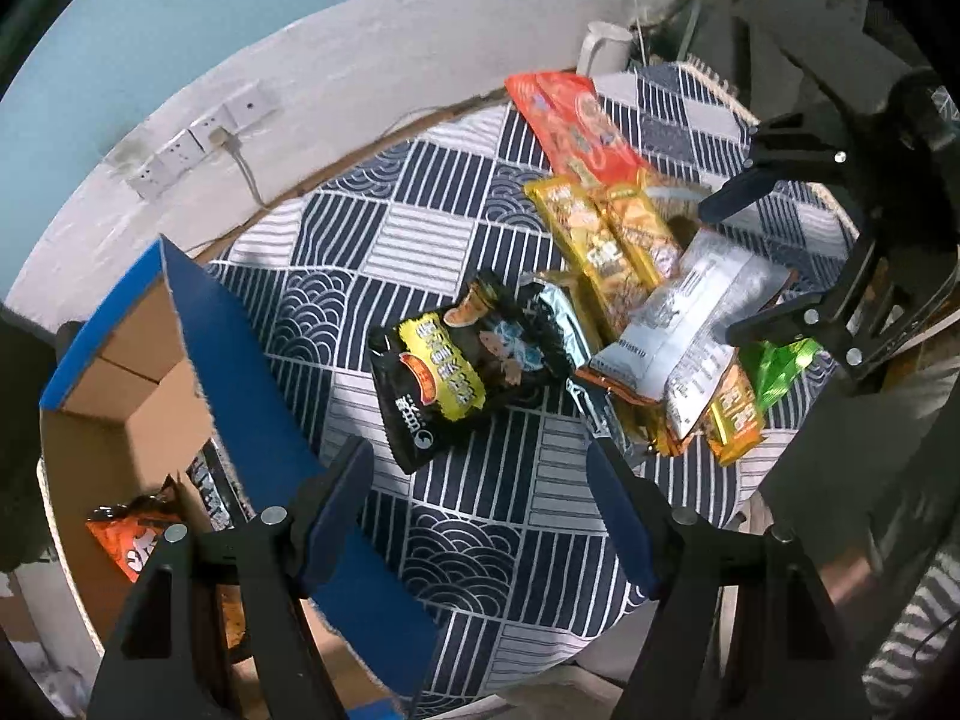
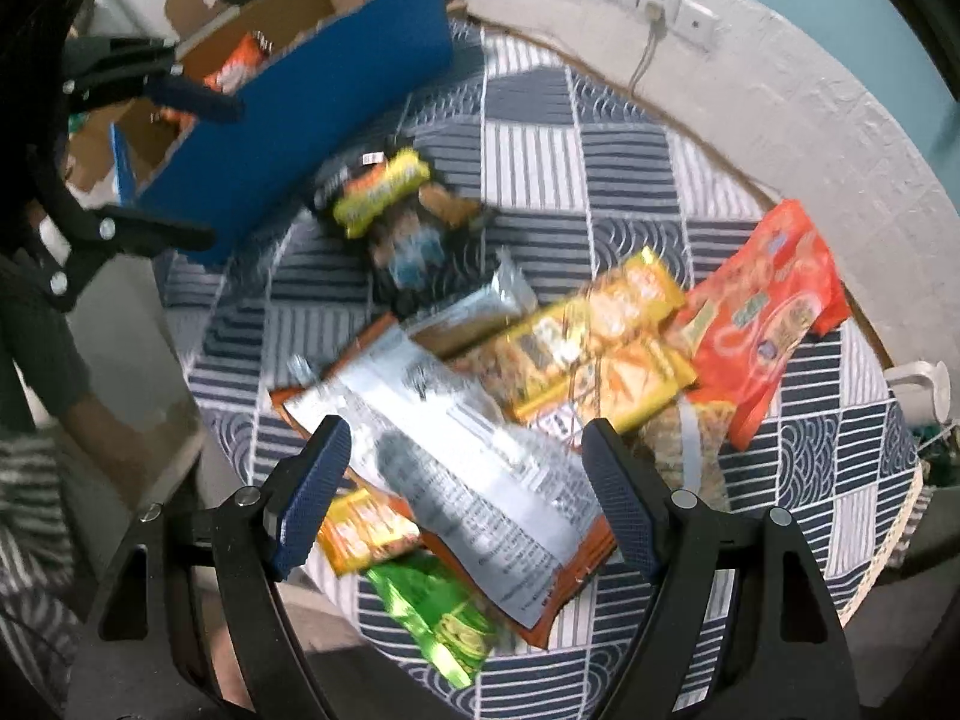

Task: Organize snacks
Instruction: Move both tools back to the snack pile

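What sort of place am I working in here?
Probably a room in a home: a round table under a navy patterned tablecloth, wall sockets on a plastered wall, and snack packets heaped beside a cardboard box.

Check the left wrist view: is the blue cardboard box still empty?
No: the blue cardboard box already holds an orange snack packet at its bottom, beside a dark packet whose edge shows behind it.

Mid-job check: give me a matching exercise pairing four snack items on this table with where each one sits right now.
Things:
1. black and yellow bag
2. silver packet
3. green packet
4. orange bag

Places:
A. inside the blue cardboard box
B. between the open right gripper fingers
C. alone on the cloth near the box
D. at the table's near edge

Pairs: 1-C, 2-B, 3-D, 4-A
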Demonstrator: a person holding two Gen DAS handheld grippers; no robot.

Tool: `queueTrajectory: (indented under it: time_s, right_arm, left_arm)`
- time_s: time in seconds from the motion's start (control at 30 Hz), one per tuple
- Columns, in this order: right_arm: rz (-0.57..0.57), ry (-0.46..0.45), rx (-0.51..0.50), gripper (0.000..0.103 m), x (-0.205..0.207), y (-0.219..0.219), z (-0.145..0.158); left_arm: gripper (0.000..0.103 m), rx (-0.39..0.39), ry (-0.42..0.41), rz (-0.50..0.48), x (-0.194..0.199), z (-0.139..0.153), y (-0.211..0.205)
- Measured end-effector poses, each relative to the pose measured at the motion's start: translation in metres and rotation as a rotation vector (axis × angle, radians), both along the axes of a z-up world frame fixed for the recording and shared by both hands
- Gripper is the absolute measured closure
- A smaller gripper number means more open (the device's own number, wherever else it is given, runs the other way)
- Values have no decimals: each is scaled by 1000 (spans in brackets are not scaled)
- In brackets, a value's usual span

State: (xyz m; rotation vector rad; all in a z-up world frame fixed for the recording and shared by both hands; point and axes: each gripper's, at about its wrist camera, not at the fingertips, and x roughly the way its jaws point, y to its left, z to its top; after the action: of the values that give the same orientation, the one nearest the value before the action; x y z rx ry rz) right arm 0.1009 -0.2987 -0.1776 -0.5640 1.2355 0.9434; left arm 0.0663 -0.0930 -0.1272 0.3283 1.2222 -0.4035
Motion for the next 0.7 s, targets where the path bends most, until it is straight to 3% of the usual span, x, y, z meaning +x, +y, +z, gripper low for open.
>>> queueTrajectory:
  time_s: [0.23,0.57,0.63,0.7]
  right_arm:
    - [84,23,-15,20,-1,1,-19]
    - [145,-45,-80,19,-9,19,-39]
    - [157,-66,-91,20,-12,23,-42]
    - [150,-71,-89,31,-12,25,-43]
  left_arm:
    - [28,17,26,-9,6,-11,-2]
    - [28,17,33,27,19,-13,8]
    - [28,14,35,31,21,-14,9]
    - [28,11,40,30,23,-14,10]
